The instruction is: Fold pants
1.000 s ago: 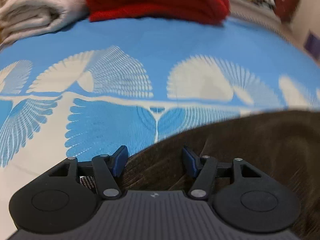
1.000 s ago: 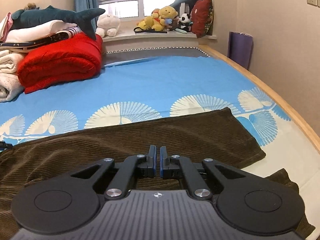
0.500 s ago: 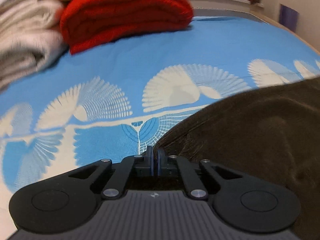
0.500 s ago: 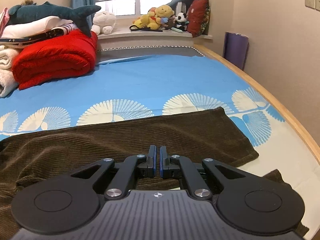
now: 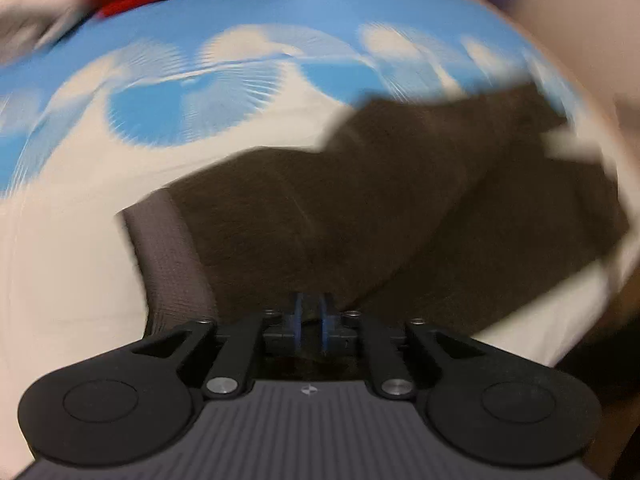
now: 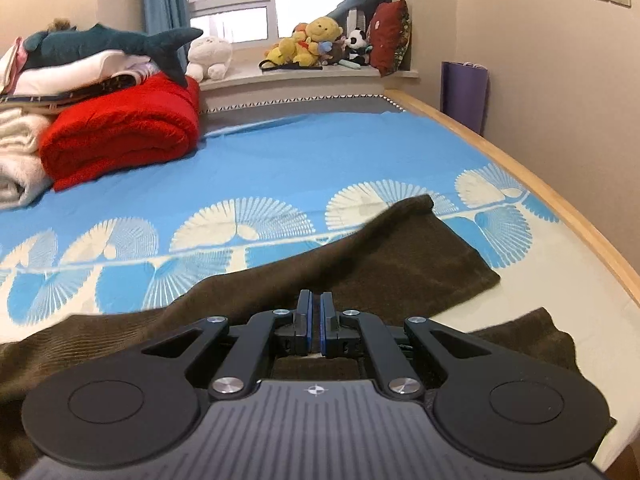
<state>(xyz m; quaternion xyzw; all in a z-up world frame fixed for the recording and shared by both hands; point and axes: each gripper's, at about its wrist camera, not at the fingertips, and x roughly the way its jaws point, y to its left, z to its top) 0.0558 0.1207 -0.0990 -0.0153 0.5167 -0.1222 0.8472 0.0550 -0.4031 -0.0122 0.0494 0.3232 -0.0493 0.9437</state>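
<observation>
Dark brown corduroy pants (image 5: pixel 360 220) lie partly doubled over on the blue and white bed sheet (image 5: pixel 200 112), their grey inner waistband (image 5: pixel 168 260) turned up at the left. This left wrist view is blurred by motion. My left gripper (image 5: pixel 311 316) hangs over the near edge of the cloth with its jaws opening, a narrow gap between the pads and brown cloth showing in it. In the right wrist view the pants (image 6: pixel 400 260) rise in a ridge toward my right gripper (image 6: pixel 314 312), which is shut on a thin fold of them.
A rolled red blanket (image 6: pixel 120 132), a pile of pale bedding (image 6: pixel 20 152) and a shark plush (image 6: pixel 100 40) fill the far left of the bed. The wooden bed rail (image 6: pixel 520 172) runs along the right, with a purple bag (image 6: pixel 464 92) against the wall. Soft toys line the windowsill.
My left gripper shut on the pants' edge, swept fast to the right with it, and now shows a gap between its pads. The pants are doubled over. The right gripper shifted slightly and stays shut.
</observation>
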